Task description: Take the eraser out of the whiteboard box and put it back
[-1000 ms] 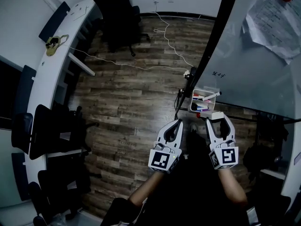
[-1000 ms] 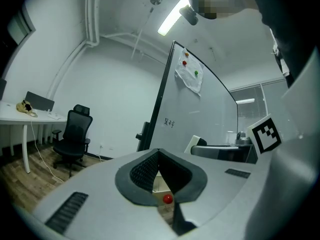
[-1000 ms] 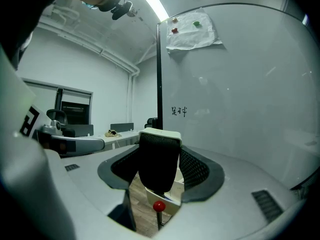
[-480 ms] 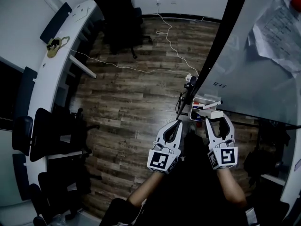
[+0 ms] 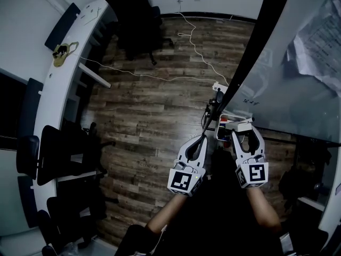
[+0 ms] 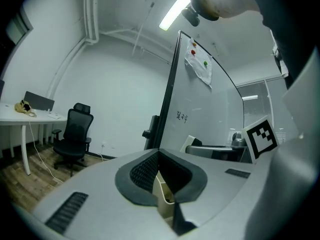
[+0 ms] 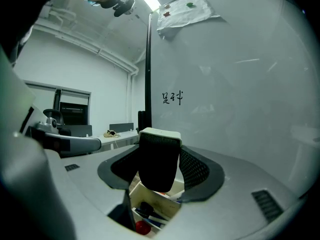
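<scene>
My right gripper (image 7: pixel 160 170) is shut on the eraser (image 7: pixel 159 159), a block with a white back and black felt that stands upright between the jaws. Just below it sits the white whiteboard box (image 7: pixel 129 195), open-topped, with markers and a red cap (image 7: pixel 142 227) inside. In the head view the eraser (image 5: pixel 244 126) hangs at the box (image 5: pixel 222 125) by the whiteboard (image 5: pixel 287 73). My left gripper (image 5: pixel 202 138) is shut and empty, its tips (image 6: pixel 159 155) beside the box's left side (image 6: pixel 164 196).
Papers (image 5: pixel 319 41) are pinned to the whiteboard, whose black frame (image 5: pixel 250 52) slants across the view. A black office chair (image 5: pixel 130 15) and a curved white desk (image 5: pixel 64 73) stand to the far left. A white cable (image 5: pixel 160 76) trails over the wood floor.
Both grippers have moved forward toward the whiteboard. The eraser in the right gripper has come from short of the box to right over it.
</scene>
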A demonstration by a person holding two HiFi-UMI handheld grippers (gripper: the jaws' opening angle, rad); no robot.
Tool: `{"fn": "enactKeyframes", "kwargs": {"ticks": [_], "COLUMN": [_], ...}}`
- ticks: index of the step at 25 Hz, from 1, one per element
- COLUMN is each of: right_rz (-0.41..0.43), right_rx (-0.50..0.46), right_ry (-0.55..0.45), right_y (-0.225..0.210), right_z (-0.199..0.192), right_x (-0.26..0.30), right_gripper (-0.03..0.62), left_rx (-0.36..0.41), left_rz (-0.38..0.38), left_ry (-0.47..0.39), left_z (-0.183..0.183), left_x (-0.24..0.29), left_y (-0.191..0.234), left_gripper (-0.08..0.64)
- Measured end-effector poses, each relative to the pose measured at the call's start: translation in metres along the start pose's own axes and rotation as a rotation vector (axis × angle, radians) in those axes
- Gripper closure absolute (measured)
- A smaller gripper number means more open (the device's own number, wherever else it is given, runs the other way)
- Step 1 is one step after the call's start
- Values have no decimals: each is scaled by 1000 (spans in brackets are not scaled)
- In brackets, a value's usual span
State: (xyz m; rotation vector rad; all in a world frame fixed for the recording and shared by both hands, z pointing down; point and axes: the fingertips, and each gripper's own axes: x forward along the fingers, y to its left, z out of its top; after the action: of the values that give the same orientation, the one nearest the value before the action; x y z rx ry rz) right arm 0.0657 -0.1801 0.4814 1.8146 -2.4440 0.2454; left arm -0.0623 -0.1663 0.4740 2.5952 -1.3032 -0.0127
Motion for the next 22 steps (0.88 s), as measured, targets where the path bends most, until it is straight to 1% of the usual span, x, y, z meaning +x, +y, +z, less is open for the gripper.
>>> {"fn": "enactKeyframes", "kwargs": {"ticks": [3, 9, 11, 15, 19, 22], "right_rz": [-3, 16, 19, 22, 15, 18], "right_rx": [5, 5, 4, 5, 0, -1], "right_ry": [8, 11, 32, 58, 70, 80], "right_y": [-3, -6, -4, -2, -7, -5], "right_z": [-1, -4, -9, -14, -27, -28], "right_x": [6, 16, 20, 25, 27, 31], "right_gripper": [339, 339, 339, 339, 339, 339], "left_rx": [2, -5, -5, -41, -39, -38], "left_rz": [15, 16, 15, 31, 23, 13], "left_ry": [13, 12, 19, 24, 24, 19], "left_z": [3, 0, -2, -6, -7, -10], "left_x": [6, 15, 16, 17, 18, 19], "left_y": [3, 4, 8, 13, 13, 13], "left_gripper": [554, 554, 554, 552, 554, 554]}}
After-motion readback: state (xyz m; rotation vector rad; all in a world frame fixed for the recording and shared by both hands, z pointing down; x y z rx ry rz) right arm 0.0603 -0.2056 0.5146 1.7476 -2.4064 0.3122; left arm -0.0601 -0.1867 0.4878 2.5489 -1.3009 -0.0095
